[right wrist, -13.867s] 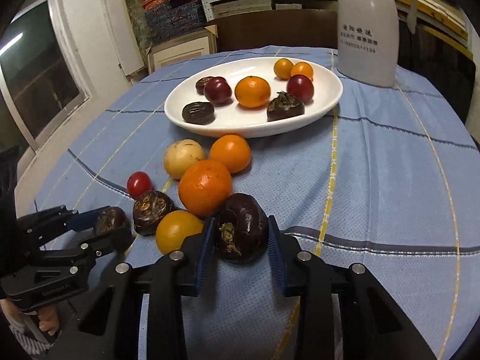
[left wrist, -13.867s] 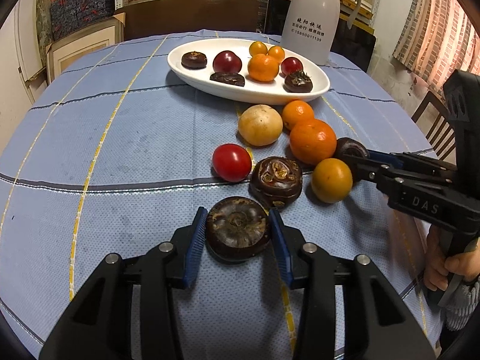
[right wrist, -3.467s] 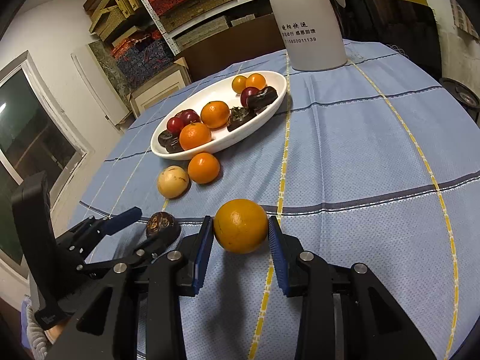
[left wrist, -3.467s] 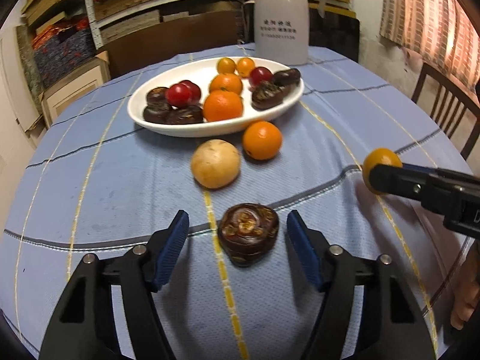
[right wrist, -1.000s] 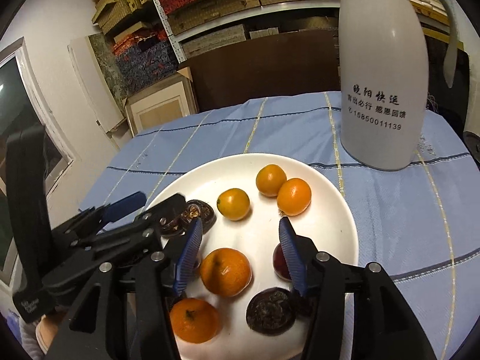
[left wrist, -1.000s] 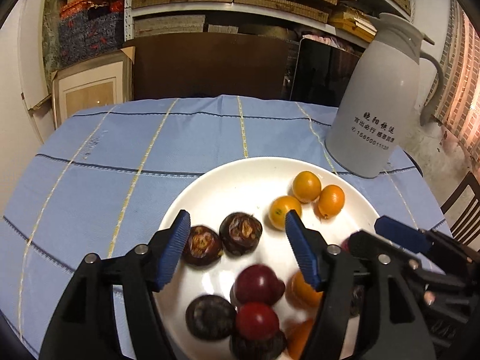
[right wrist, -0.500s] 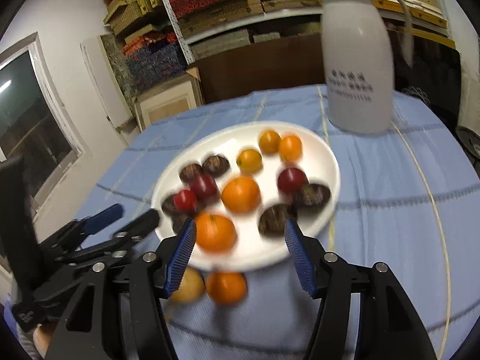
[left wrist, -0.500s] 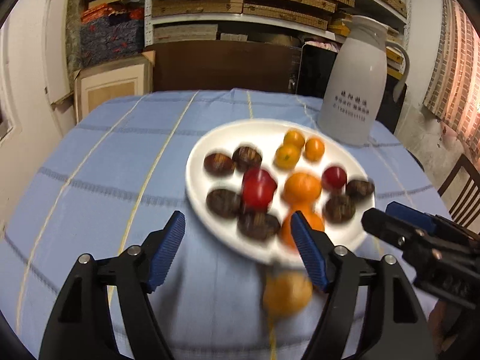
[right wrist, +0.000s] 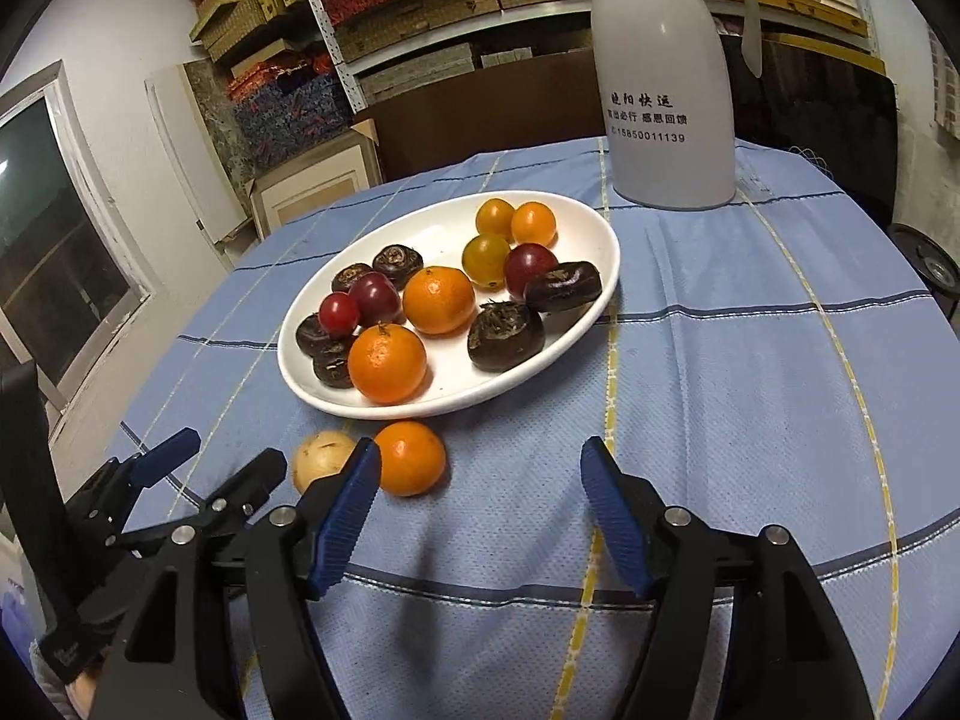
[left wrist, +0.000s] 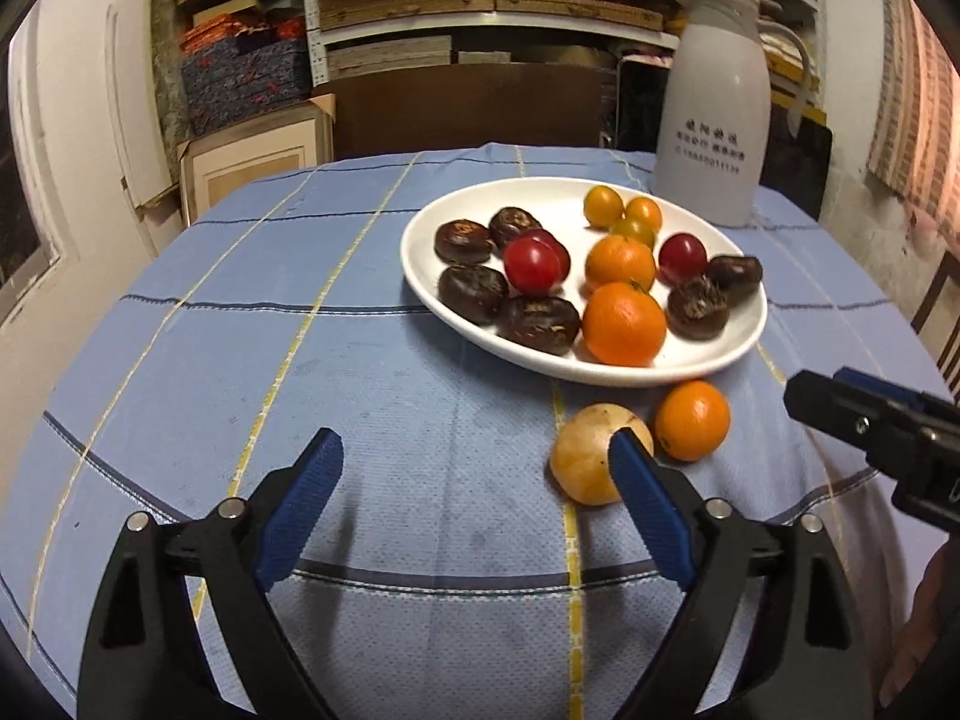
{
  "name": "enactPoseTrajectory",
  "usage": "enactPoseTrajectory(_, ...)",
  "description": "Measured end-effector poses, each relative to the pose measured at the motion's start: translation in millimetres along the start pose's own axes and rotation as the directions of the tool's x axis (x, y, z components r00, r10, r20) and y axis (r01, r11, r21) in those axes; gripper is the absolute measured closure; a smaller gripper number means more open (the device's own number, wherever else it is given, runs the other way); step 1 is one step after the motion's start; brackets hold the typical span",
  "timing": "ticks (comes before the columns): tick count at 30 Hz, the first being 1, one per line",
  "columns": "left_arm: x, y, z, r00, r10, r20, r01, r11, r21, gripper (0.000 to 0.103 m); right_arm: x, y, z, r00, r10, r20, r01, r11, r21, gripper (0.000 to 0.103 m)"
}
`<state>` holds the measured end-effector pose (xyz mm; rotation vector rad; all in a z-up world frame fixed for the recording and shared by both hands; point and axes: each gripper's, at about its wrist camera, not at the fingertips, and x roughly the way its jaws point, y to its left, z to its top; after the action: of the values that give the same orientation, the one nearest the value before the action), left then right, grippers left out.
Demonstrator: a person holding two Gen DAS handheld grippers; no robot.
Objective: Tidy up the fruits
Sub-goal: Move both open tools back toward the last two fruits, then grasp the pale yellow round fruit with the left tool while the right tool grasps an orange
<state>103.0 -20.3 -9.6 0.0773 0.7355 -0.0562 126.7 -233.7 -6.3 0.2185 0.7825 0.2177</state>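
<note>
A white oval plate holds several oranges, red and yellow tomatoes and dark water chestnuts. On the blue cloth just in front of it lie a tan round fruit and a small orange. My left gripper is open and empty, low over the cloth, its right finger in front of the tan fruit. My right gripper is open and empty, its left finger beside the small orange. The right gripper shows at the right edge of the left wrist view.
A white thermos jug stands behind the plate at the table's far right. Shelves with boxes and a framed picture stand beyond the far table edge. A chair is at the right.
Both grippers have pulled back from over the plate towards the near side of the table, still open. The tan fruit and small orange have come into view.
</note>
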Motion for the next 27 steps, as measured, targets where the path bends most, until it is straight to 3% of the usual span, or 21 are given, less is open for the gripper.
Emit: enactPoseTrajectory(27, 2, -14, 2, 1.000, 0.017, 0.000, -0.017, 0.997, 0.069, 0.010, 30, 21, -2, 0.999, -0.008, -0.046, 0.005, 0.998, -0.063, 0.033)
